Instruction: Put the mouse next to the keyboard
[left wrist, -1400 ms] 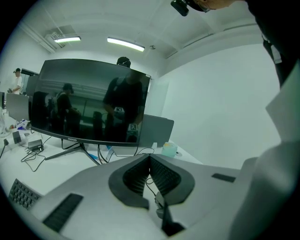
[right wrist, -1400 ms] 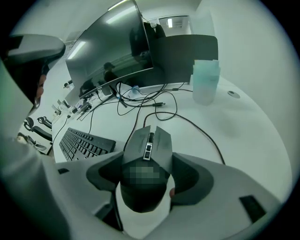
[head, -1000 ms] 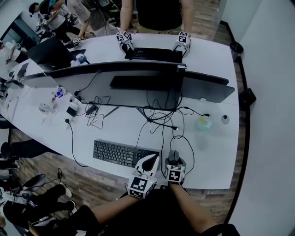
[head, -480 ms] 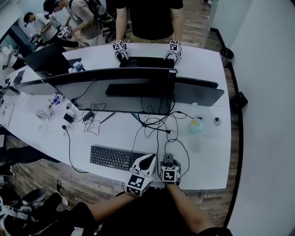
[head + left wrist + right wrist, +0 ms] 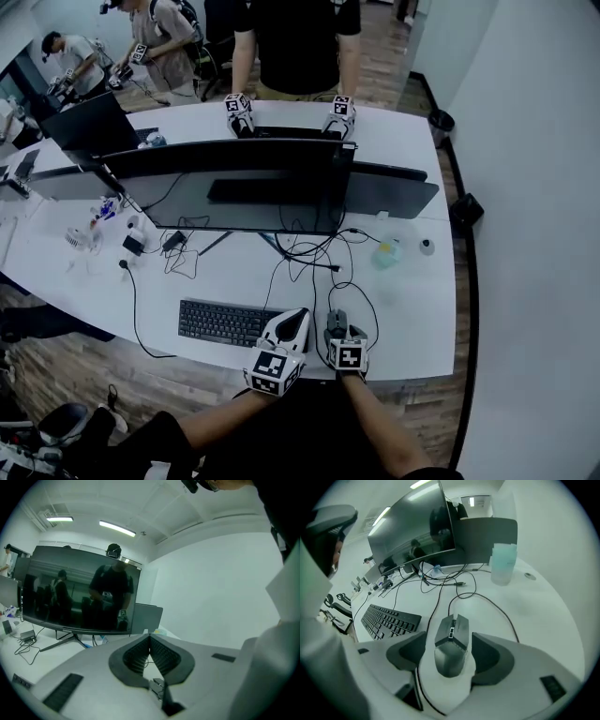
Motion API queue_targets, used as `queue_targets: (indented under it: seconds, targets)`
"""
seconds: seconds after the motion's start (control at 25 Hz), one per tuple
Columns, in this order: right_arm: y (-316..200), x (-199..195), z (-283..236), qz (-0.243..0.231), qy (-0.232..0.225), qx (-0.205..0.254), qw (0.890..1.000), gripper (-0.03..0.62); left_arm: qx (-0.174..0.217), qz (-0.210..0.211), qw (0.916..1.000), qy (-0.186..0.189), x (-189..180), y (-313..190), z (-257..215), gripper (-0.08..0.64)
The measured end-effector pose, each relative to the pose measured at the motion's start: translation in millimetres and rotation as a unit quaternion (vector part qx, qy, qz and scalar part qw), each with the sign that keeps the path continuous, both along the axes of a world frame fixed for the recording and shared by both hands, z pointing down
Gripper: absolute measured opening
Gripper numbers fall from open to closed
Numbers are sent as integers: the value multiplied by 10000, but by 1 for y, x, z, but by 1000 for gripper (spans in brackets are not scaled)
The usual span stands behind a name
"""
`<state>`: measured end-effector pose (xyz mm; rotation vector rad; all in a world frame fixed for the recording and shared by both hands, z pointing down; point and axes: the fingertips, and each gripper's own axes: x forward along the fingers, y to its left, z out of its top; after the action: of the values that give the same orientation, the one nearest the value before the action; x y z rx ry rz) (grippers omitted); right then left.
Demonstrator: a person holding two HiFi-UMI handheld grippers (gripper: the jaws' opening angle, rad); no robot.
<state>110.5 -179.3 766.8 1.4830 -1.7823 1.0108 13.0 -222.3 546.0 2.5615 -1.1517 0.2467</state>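
Note:
The grey wired mouse (image 5: 452, 641) lies on the white desk (image 5: 412, 309) near its front edge, to the right of the black keyboard (image 5: 220, 322). My right gripper (image 5: 451, 656) is open and straddles the mouse, one pad on each side, with a thin gap on the left. From the head view the mouse (image 5: 335, 321) shows just ahead of that gripper (image 5: 337, 330). My left gripper (image 5: 300, 317) hovers over the keyboard's right end, raised and pointing toward the monitor (image 5: 79, 592). It (image 5: 150, 638) is shut, with nothing between the jaws. The keyboard (image 5: 386, 619) lies left of the mouse.
A wide dark monitor (image 5: 234, 187) stands mid-desk with tangled cables (image 5: 309, 253) under it. A pale translucent cup (image 5: 387, 251) and a small round object (image 5: 427, 247) sit at the right. Across the desk a person holds two grippers by another keyboard (image 5: 286, 133).
The head view has shifted, so everything sits lower left in the picture. Both grippers and the mouse keep their places relative to the keyboard.

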Motion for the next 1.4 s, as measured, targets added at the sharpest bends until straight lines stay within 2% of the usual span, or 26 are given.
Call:
queue_targets:
  seconds: [0.16, 0.4, 0.48, 0.56, 0.6, 0.64, 0.72, 0.88, 1.04, 1.2, 1.32, 1.4]
  targets:
    - [16, -12, -43, -123, -22, 455, 9989, 316, -71, 78, 9995, 307, -1, 20, -4, 3]
    - [38, -35, -122, 16, -443, 1144, 9924, 297, -39, 370, 9971, 664, 1, 57, -17, 3]
    - [50, -38, -145, 239, -729, 1315, 9883, 239, 105, 516, 9968, 603, 3, 72, -23, 3]
    - [63, -38, -163, 564, -1089, 1410, 9824, 181, 452, 715, 9951, 520, 5, 88, -37, 3]
    - [69, -38, -171, 668, -1190, 1477, 9796, 131, 584, 785, 9939, 509, 5, 95, -44, 3]
    - [74, -38, -180, 702, -1229, 1579, 9773, 66, 642, 799, 9934, 515, 4, 100, -48, 3]
    - [84, -38, -198, 624, -1195, 1872, 9730, 34, 666, 675, 9942, 512, -2, 110, -53, 3]
    - [109, -35, -236, 430, -1040, 2563, 9600, 19, 788, 379, 9948, 532, -8, 135, -66, 3]
    - [149, -32, -258, 63, -889, 3058, 9479, 20, 900, 192, 9936, 653, 3, 184, -77, 3]
    - [200, -27, -270, -180, -935, 3279, 9399, 20, 988, 55, 9934, 587, 22, 239, -80, 3]
    - [246, -25, -279, -165, -930, 3455, 9336, 19, 862, -70, 9947, 552, 29, 283, -77, 3]
    - [275, -24, -283, -152, -883, 3513, 9320, 20, 876, -8, 9951, 465, 33, 314, -78, 3]
